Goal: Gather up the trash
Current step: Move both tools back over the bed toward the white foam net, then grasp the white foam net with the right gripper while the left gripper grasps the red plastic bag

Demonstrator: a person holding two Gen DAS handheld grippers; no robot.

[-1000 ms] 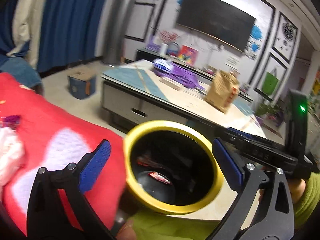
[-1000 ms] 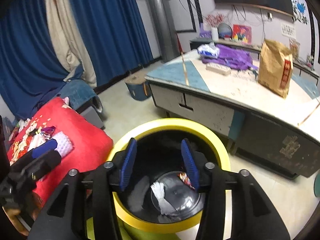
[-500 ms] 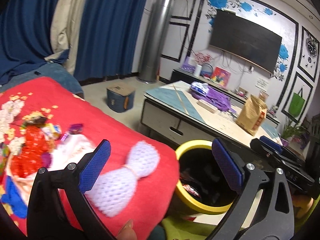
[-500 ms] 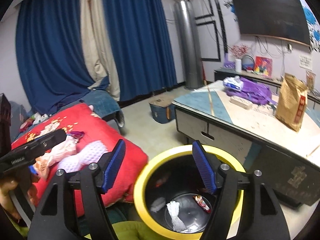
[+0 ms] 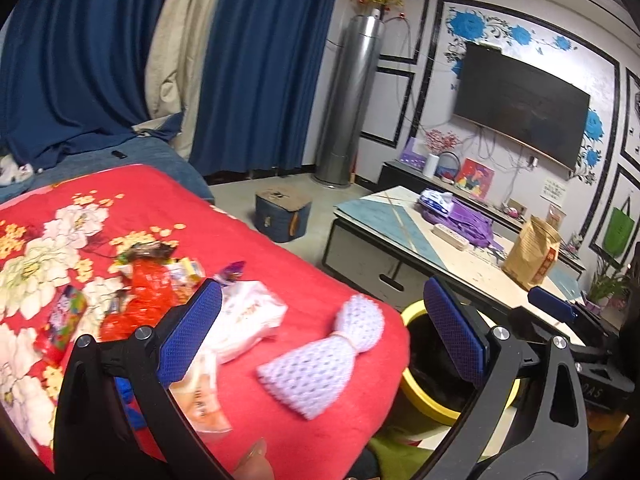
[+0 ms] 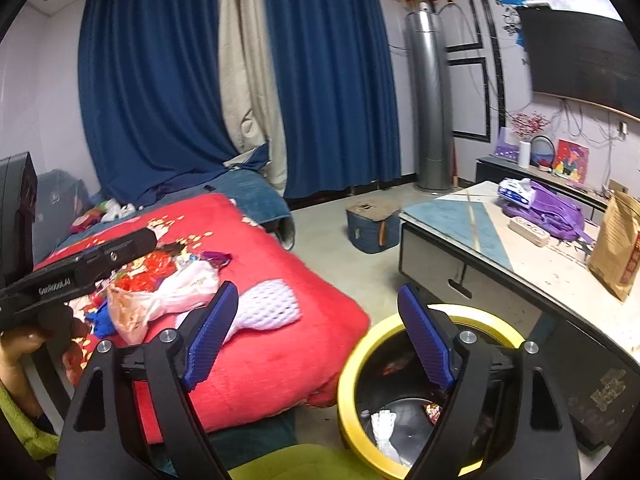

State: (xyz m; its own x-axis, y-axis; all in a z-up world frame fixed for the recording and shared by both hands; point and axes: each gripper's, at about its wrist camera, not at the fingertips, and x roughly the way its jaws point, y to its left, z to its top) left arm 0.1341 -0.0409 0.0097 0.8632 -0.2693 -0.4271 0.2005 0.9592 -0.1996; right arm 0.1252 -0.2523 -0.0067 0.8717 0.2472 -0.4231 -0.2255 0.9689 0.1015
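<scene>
We read "GenRobot.AI" on the left gripper's body in the right wrist view; the brown paper bag [image 6: 618,246] had red print we couldn't read. Left gripper [image 5: 320,330] had its fingers spread wide, holding nothing; right gripper [image 6: 320,338] likewise wide and empty. Between the left fingers lay a white foam net [image 5: 322,360] on the red floral blanket [image 5: 248,232], with a white plastic bag [image 5: 248,316] and a heap of wrappers [image 5: 148,284] just behind the left finger. The yellow-rimmed bin [image 6: 432,396] sat behind the right gripper's right finger, on the floor beside the blanket. Only the right wrist view showed inside the bin: a white scrap [image 6: 384,424] and a small wrapper. Beyond: low table [image 6: 472,220], purple bag [image 6: 556,210], blue curtains [image 6: 160,80], wall TV [image 5: 520,104].
</scene>
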